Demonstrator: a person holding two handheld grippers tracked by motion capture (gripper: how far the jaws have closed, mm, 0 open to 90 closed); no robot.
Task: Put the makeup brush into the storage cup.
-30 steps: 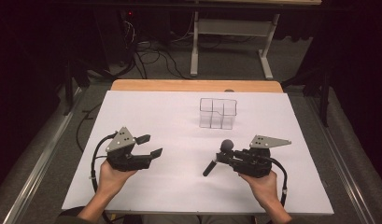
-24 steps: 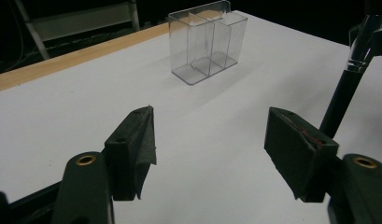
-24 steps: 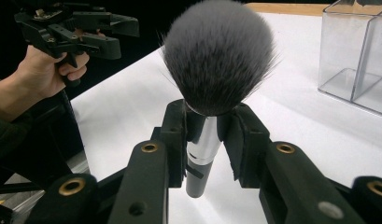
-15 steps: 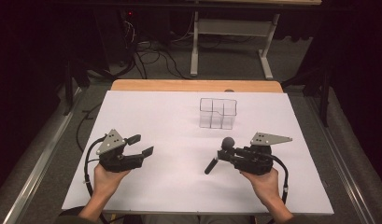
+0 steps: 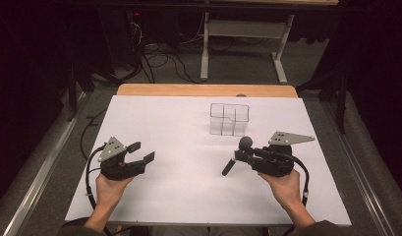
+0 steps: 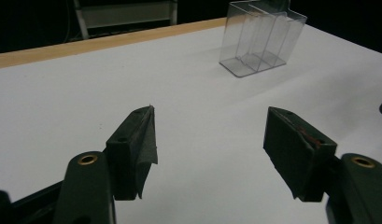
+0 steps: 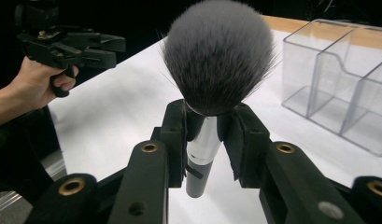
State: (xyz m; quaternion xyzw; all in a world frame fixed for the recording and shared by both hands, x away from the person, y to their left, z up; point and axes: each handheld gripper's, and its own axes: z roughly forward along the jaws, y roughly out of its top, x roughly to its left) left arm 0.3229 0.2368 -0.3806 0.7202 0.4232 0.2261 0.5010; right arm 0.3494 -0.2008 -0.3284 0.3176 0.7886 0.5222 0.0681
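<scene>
Since a second ago the left gripper (image 5: 142,153), jaws apart and empty, has drawn back toward the near left, while the right gripper (image 7: 208,135) stays clamped on the makeup brush (image 7: 215,70), the clear organizer (image 5: 230,119) just beyond it, suggesting placement comes next.

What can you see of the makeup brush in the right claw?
The makeup brush has a fluffy grey-black dome of bristles, a shiny silver collar and a dark handle. The right claw is shut on its collar just under the bristles. In the high view it tilts, bristle end up and handle end low near the white table.
</scene>
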